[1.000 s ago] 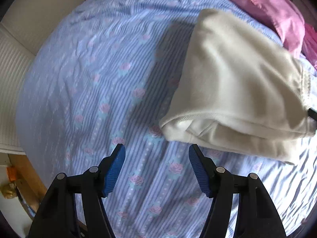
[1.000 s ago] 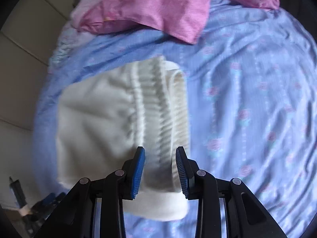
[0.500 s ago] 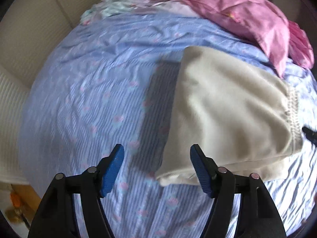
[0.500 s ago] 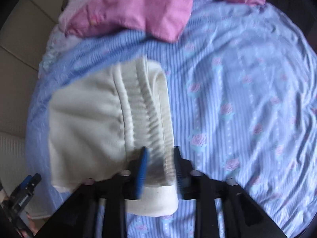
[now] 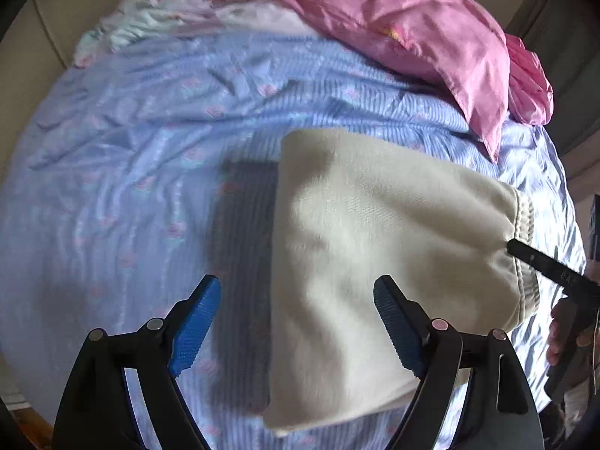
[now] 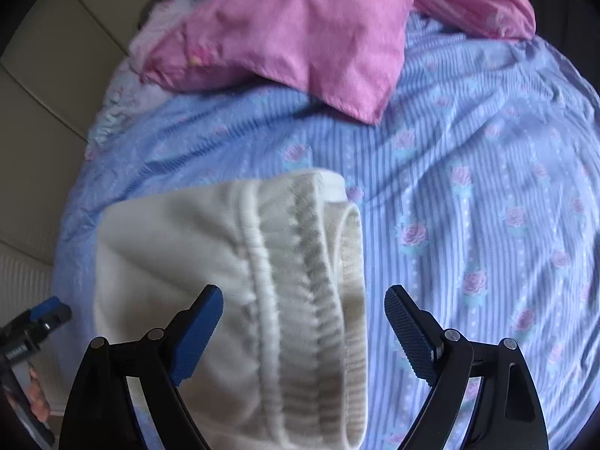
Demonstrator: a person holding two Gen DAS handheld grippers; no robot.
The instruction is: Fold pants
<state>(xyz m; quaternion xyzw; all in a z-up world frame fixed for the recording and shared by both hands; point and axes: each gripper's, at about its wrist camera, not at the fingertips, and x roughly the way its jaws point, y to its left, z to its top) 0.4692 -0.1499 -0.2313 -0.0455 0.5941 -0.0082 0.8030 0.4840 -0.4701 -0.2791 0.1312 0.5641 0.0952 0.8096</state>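
The cream pants (image 5: 375,247) lie in a compact folded bundle on the bed (image 5: 150,172), on the blue striped sheet with roses, their ribbed waistband (image 6: 311,300) at the end facing the right gripper (image 6: 303,333). That gripper hangs over the waistband with its blue pads spread wide, holding nothing. The left gripper (image 5: 296,322) is spread just as wide above the opposite end of the bundle, also empty. A pink cloth (image 5: 420,33) is heaped further up the bed, near the pants but apart from them.

The fold looks close to finished, and the danger now is undoing it. If either gripper dips and catches a pad on the top layer, pulling away could drag that layer open. The thick waistband may also spring the stack apart, since nothing pins it down.
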